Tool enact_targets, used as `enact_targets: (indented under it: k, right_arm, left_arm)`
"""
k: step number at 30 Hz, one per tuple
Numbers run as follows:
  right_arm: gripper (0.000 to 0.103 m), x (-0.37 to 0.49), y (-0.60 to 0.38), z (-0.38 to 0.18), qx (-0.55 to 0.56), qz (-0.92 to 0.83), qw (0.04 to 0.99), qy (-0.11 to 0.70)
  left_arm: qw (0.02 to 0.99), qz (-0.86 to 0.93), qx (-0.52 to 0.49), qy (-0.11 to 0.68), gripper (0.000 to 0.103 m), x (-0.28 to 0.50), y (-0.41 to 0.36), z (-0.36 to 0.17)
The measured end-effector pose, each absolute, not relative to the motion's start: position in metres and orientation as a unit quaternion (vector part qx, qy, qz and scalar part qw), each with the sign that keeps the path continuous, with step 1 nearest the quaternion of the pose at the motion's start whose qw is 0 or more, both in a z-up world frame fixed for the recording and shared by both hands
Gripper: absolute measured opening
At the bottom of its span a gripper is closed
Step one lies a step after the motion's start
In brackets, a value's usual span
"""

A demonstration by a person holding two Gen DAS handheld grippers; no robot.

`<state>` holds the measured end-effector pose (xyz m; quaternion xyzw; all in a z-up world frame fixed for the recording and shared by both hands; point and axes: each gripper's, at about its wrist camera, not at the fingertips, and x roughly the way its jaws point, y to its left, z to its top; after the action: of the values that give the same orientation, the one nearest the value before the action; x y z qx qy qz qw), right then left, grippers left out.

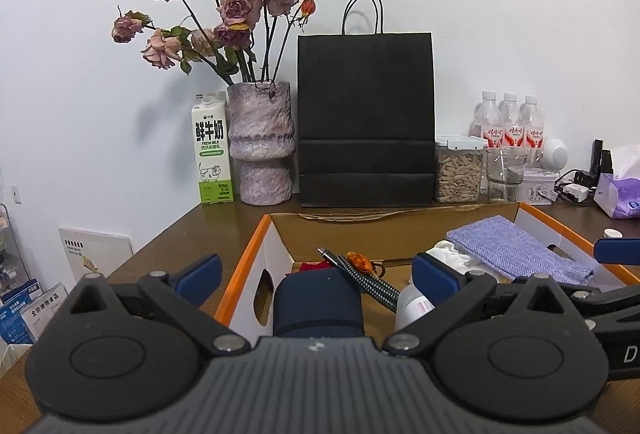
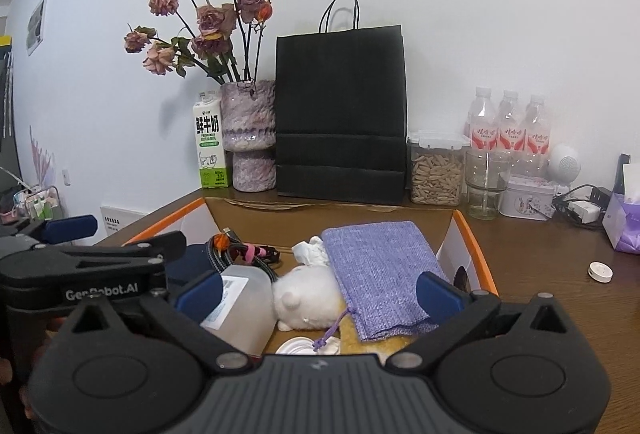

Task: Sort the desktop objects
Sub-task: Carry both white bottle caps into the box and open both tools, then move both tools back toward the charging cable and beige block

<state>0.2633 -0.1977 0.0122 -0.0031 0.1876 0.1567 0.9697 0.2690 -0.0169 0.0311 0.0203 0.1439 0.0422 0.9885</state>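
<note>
Box [image 2: 476, 246] on surface [image 2: 540, 254] held purple pouch [image 2: 376, 270], plush toy [image 2: 308, 294], cable [image 1: 372, 280]; left claw [image 1: 316, 274] and right claw [image 2: 318, 294] both spread, empty.

Brown desk [image 2: 532, 258] carries box [image 2: 476, 254], black bag [image 2: 340, 114], vase [image 2: 250, 138] (dried roses), milk carton [image 2: 210, 142].

The left black two-finger gripper with blue padded fingertips [image 1: 316, 274] points forward and roughly level, its jaws spread wide apart with nothing pinched between the 2 pads. The right black two-finger gripper with blue padded fingertips [image 2: 318, 294] sits just beside it at about the same height, jaws likewise spread wide and holding nothing. Each shows at the edge of the other's view: the left one's fingers [image 2: 70, 228] from the side, the right one's fingertip [image 1: 616, 251] at the far edge.
</note>
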Motion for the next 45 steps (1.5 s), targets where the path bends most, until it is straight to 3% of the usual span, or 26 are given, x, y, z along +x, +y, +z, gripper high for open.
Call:
enact_targets:
  k: [25,45]
  right_arm:
    - [0.103,0.2,-0.224,0.035,0.013,0.157,0.973,0.169]
    - [0.103,0.184,-0.255,-0.027,-0.04,0.125,0.952,0.276]
  left_arm:
    - [0.989,0.037,0.005,0.146,0.103,0.215,-0.015,0.052]
    - [0.965,-0.005,0.052,0.258,0.103,0.198,-0.028,-0.006]
